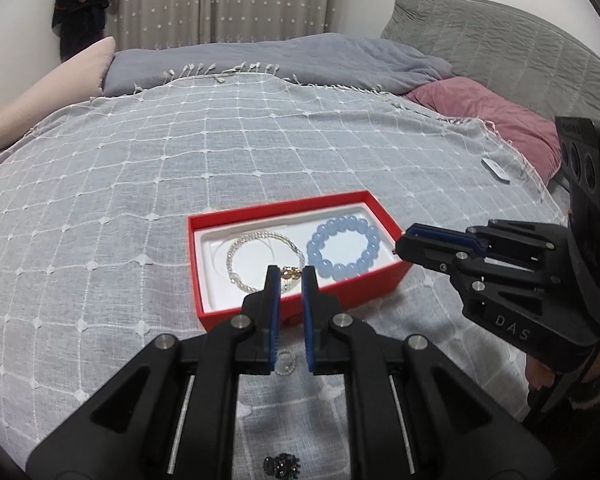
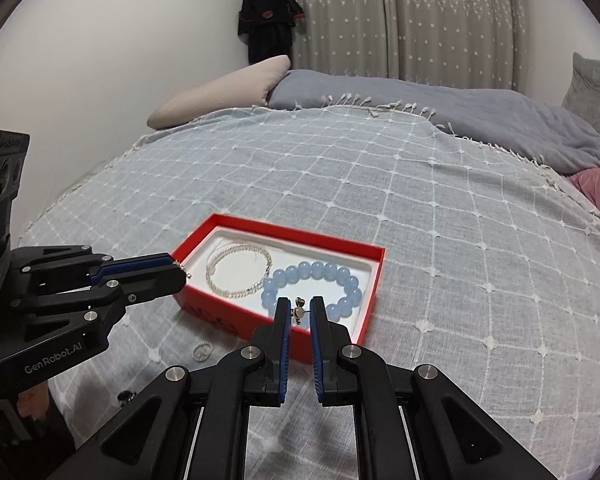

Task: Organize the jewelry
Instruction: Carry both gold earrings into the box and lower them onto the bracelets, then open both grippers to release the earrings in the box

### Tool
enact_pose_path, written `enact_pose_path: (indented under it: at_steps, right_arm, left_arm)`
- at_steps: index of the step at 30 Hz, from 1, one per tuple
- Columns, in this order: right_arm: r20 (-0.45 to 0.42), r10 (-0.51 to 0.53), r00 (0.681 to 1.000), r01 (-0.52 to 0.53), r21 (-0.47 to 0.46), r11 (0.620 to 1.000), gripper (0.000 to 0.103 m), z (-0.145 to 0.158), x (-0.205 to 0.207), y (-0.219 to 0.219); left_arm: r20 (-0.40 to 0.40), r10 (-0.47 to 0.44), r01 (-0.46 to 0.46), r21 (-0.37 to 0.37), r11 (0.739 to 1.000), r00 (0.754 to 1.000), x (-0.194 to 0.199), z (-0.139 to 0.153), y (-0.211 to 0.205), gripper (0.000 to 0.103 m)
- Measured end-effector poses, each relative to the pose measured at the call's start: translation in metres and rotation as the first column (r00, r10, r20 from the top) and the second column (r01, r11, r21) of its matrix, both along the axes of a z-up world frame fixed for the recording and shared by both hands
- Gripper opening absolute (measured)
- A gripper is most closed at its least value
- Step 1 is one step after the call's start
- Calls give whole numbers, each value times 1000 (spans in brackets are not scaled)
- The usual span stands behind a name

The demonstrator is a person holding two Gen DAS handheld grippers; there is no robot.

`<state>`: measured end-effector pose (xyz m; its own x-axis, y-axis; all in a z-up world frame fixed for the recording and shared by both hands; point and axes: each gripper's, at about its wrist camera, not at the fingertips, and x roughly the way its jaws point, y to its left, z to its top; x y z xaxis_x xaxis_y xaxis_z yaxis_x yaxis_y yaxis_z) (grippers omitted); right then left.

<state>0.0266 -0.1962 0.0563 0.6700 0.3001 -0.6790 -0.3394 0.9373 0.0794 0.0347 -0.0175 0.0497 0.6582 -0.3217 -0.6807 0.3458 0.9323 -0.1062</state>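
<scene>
A red jewelry box (image 1: 364,284) (image 2: 370,250) with a white liner lies on the bed. Inside lie a silver chain bracelet (image 1: 236,248) (image 2: 240,248) and a blue bead bracelet (image 1: 340,248) (image 2: 320,270). My left gripper (image 1: 292,276) (image 2: 182,270) is shut on a small gold earring (image 1: 290,274) over the box's near left part. My right gripper (image 2: 300,308) (image 1: 398,246) is shut on a small silver heart earring (image 2: 299,309) over the box's near right edge.
A small beaded ring (image 1: 286,362) (image 2: 202,352) and a dark ornament (image 1: 282,466) (image 2: 126,397) lie on the grey checked bedspread (image 1: 140,184) in front of the box. Pillows and a folded blue blanket (image 1: 280,60) lie at the far side.
</scene>
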Motion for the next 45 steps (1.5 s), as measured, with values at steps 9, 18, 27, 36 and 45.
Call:
enact_pose_path:
  at_steps: [9, 18, 27, 36, 45]
  right_arm:
    - [-19, -60, 998, 60, 27, 998, 9, -2, 23, 0]
    - [-54, -96, 994, 98, 33, 995, 10, -16, 43, 0]
    - [-49, -109, 993, 110, 16, 994, 11, -19, 46, 1]
    - [-47, -122, 991, 122, 3, 993, 14, -14, 42, -2]
    - [-48, -139, 989, 140, 14, 990, 55, -5, 30, -8]
  left_arm:
    - [-19, 91, -92, -10, 996, 996, 25, -7, 2, 11]
    - [-36, 144, -143, 14, 990, 989, 42, -21, -4, 12]
    - [-14, 153, -152, 48, 987, 988, 41, -24, -11, 15]
    - [35, 168, -170, 63, 983, 985, 32, -15, -7, 56]
    - [45, 191, -194, 74, 978, 981, 17, -10, 2, 82]
